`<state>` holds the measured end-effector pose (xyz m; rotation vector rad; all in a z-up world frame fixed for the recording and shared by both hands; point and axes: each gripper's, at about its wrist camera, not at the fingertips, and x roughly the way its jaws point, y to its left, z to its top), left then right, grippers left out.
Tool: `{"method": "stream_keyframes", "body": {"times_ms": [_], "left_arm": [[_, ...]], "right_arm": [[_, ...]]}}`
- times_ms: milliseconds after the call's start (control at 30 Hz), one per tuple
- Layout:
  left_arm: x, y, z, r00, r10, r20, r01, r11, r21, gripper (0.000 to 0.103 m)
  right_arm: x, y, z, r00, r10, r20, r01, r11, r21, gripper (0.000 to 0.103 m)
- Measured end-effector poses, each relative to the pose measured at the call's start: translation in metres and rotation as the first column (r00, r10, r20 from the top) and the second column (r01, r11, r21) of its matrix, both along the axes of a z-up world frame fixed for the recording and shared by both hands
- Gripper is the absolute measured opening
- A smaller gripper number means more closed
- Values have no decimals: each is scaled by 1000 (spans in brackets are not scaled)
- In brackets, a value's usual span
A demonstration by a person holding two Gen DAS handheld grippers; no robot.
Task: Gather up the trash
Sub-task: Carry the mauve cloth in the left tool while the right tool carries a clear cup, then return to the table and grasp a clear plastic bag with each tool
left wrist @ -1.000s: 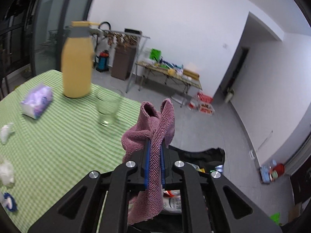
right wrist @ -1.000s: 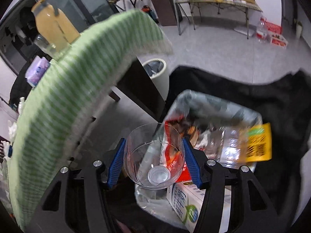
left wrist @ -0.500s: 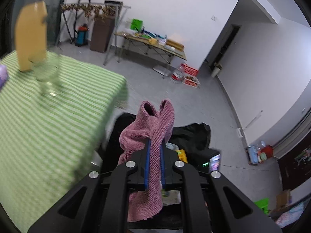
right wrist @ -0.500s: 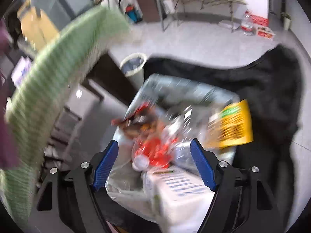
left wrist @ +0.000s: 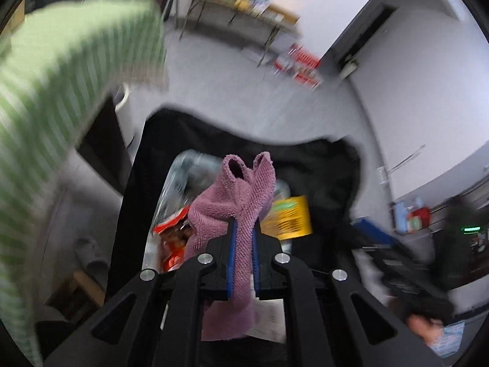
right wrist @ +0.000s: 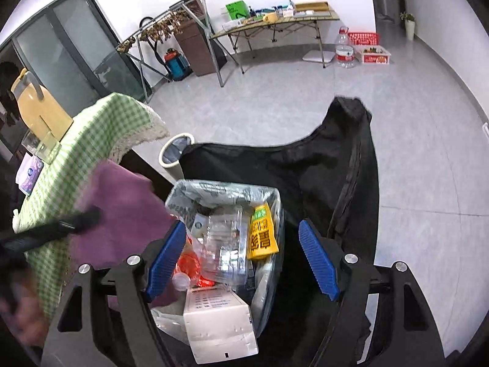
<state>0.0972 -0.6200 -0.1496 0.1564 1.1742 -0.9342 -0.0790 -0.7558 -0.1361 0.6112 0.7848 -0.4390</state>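
Left gripper (left wrist: pixel 243 263) clamped on pink terry cloth (left wrist: pixel 235 202), mine; clear-lined trash bin (right wrist: pixel 226 192) lay directly below, ahead. Right gripper (right wrist: pixel 243 260) gaped empty over same bin, equally near; crumpled tissues remained on green-checked table (right wrist: pixel 76 153).

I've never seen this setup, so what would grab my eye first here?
The purple cloth clamped in the left gripper, hanging above the trash. Below the open right gripper, a clear-lined trash bin brims with packaging, including a yellow wrapper. A green checked tablecloth fills the left.
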Motion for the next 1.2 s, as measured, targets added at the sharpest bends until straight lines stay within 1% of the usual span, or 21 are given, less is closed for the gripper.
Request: {"method": "stream_keyframes", "body": {"times_ms": [100, 167, 200, 233, 267, 300, 333, 400, 467, 533, 633, 700, 767, 800, 900, 1033, 1067, 1100, 1133, 1167, 1200], "left_arm": [[3, -16, -57, 1000, 1, -4, 0, 990, 141, 6], [5, -19, -84, 1000, 18, 14, -21, 977, 213, 13], [6, -17, -88, 999, 31, 29, -37, 976, 213, 21], [6, -17, -90, 999, 35, 32, -41, 977, 212, 43], [7, -16, -88, 1000, 22, 12, -24, 978, 207, 61], [7, -15, -86, 1000, 5, -6, -3, 982, 191, 65], [6, -13, -80, 1000, -18, -3, 19, 985, 172, 69], [6, -10, -65, 998, -35, 52, 25, 985, 173, 73], [6, -3, -51, 996, -22, 81, 9, 987, 161, 74], [8, 12, -27, 995, 14, 102, -25, 993, 111, 74], [4, 43, 21, 985, 64, 159, -61, 998, -23, 74], [-1, 77, 61, 971, 113, 208, -87, 987, -133, 74], [-4, 107, 91, 955, 169, 245, -119, 971, -206, 82], [-4, 132, 112, 935, 217, 280, -148, 957, -249, 85], [-4, 190, 147, 879, 308, 364, -202, 932, -300, 93], [-6, 287, 174, 740, 444, 506, -347, 895, -279, 95], [-4, 306, 176, 717, 466, 518, -379, 885, -272, 95], [1, 337, 177, 683, 503, 530, -435, 863, -258, 95], [5, 354, 174, 660, 529, 533, -477, 844, -247, 95], [13, 382, 171, 623, 571, 534, -546, 807, -225, 95], [18, 397, 170, 602, 594, 534, -584, 783, -212, 95]], "right_arm": [[4, 2, -5, 1000, 14, -11, -14, 1000, 6, 73], [6, 3, -6, 999, 25, -20, -25, 1000, 4, 73], [8, 4, -7, 999, 29, -24, -29, 1000, 2, 73], [9, 5, -7, 999, 35, -30, -35, 999, -2, 73], [10, 6, -8, 998, 41, -37, -41, 999, -7, 73], [11, 6, -8, 998, 43, -39, -43, 999, -10, 73], [12, 5, -7, 998, 44, -38, -45, 999, -15, 73], [14, 5, -4, 998, 43, -35, -44, 999, -23, 73], [16, 5, 4, 999, 40, -23, -41, 998, -38, 73], [16, 6, 12, 999, 43, -4, -43, 998, -54, 73], [21, 14, 22, 998, 53, 14, -52, 995, -84, 73], [28, 23, 31, 997, 74, 22, -71, 992, -108, 73], [41, 36, 42, 994, 109, 30, -104, 985, -140, 73], [50, 46, 49, 990, 133, 39, -126, 980, -155, 73], [75, 78, 68, 977, 203, 64, -188, 964, -189, 73], [108, 131, 92, 941, 322, 103, -291, 926, -240, 73], [118, 147, 97, 928, 358, 106, -323, 912, -252, 73], [128, 162, 101, 916, 387, 107, -350, 900, -259, 73], [137, 177, 105, 903, 415, 108, -377, 888, -263, 73], [143, 187, 107, 894, 435, 108, -396, 879, -265, 73], [155, 207, 111, 873, 475, 106, -434, 859, -273, 73]]}}
